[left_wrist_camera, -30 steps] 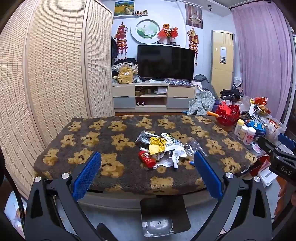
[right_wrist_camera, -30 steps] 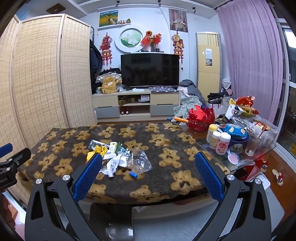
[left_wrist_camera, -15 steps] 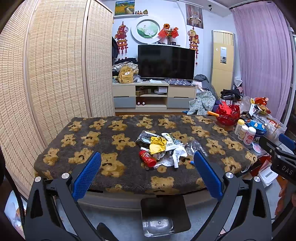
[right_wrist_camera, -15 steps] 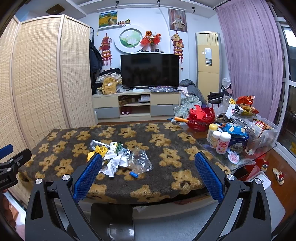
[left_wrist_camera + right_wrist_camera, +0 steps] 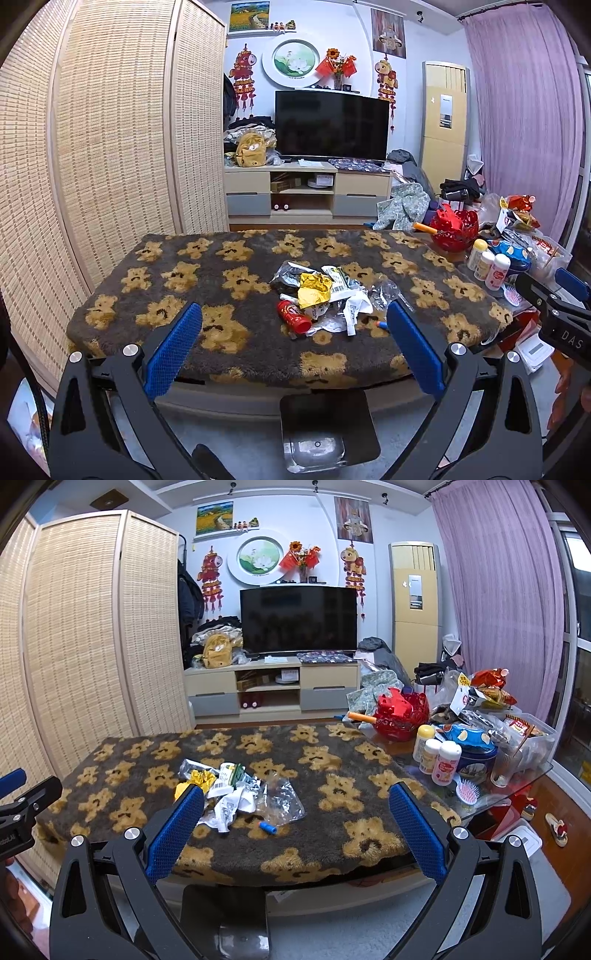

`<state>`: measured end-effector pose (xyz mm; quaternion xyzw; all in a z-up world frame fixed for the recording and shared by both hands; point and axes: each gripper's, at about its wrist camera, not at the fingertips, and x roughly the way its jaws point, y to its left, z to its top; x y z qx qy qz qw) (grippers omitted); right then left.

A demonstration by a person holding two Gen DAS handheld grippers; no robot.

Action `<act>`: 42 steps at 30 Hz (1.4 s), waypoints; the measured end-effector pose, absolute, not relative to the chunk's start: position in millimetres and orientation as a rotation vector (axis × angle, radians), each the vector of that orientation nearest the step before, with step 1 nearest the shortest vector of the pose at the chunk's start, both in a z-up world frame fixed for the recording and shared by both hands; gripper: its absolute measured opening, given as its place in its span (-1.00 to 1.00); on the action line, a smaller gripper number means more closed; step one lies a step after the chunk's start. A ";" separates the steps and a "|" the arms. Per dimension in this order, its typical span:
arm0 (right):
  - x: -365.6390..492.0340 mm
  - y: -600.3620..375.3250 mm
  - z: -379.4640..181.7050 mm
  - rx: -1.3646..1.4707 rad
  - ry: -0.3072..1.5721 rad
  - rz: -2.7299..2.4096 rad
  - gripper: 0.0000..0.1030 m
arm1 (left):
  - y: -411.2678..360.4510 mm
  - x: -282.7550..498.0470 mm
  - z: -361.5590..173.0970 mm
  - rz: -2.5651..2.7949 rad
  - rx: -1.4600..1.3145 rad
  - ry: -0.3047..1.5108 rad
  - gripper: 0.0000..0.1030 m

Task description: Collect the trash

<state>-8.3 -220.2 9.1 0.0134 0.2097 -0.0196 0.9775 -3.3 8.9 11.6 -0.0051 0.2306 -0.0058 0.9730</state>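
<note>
Bear-print blanket (image 5: 229, 343); trash pile (image 5: 325, 299) overlapping, bottom pieces seemingly hidden.

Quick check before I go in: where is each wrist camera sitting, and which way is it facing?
Left wrist: on the open left gripper, short of the table's near edge, facing the trash pile and TV; the right gripper shows at far right.
Right wrist: on the open right gripper, further right, same heading; the left gripper shows at far left.
Shared: bear blanket, trash pile, TV.
</note>
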 end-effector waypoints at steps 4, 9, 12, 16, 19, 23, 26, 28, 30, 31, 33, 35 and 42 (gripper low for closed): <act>-8.3 -221.3 9.4 0.030 0.421 -0.040 0.94 | 11.2 -2.0 12.6 -0.014 -0.012 0.466 0.84; -7.3 -219.1 8.0 0.028 0.425 -0.038 0.94 | 9.3 -3.7 11.8 -0.013 -0.010 0.467 0.84; -7.1 -217.8 7.5 0.028 0.428 -0.038 0.94 | 10.9 -3.1 12.9 -0.013 -0.009 0.470 0.84; -6.7 -218.9 6.9 0.027 0.430 -0.038 0.94 | 8.4 -3.0 6.1 -0.012 -0.008 0.468 0.84; -5.5 -220.0 6.6 0.029 0.432 -0.038 0.94 | 9.4 -3.4 5.3 -0.014 -0.007 0.468 0.84; -4.6 -218.9 5.8 0.030 0.434 -0.036 0.94 | 12.3 -4.3 3.7 -0.012 -0.005 0.468 0.84; -5.6 -220.0 6.0 0.030 0.433 -0.035 0.94 | 14.2 -1.9 3.1 -0.009 -0.010 0.471 0.84; -5.7 -220.5 5.6 0.029 0.433 -0.035 0.94 | 9.2 -3.1 3.4 -0.009 -0.008 0.469 0.84; -5.9 -220.5 5.5 0.031 0.433 -0.036 0.94 | 10.2 -3.6 2.6 -0.008 -0.009 0.469 0.84; -5.9 -220.4 5.9 0.031 0.432 -0.035 0.94 | 9.4 -2.2 2.4 -0.008 -0.009 0.470 0.84; -6.2 -221.9 5.0 0.032 0.429 -0.036 0.94 | 9.6 -2.2 2.5 -0.008 -0.007 0.469 0.84; -4.4 -223.7 3.4 0.036 0.433 -0.036 0.94 | 10.3 -2.2 2.1 -0.007 -0.009 0.472 0.84; 6.0 -230.1 0.9 0.064 0.450 -0.032 0.94 | 13.3 7.3 -0.6 0.009 -0.001 0.492 0.84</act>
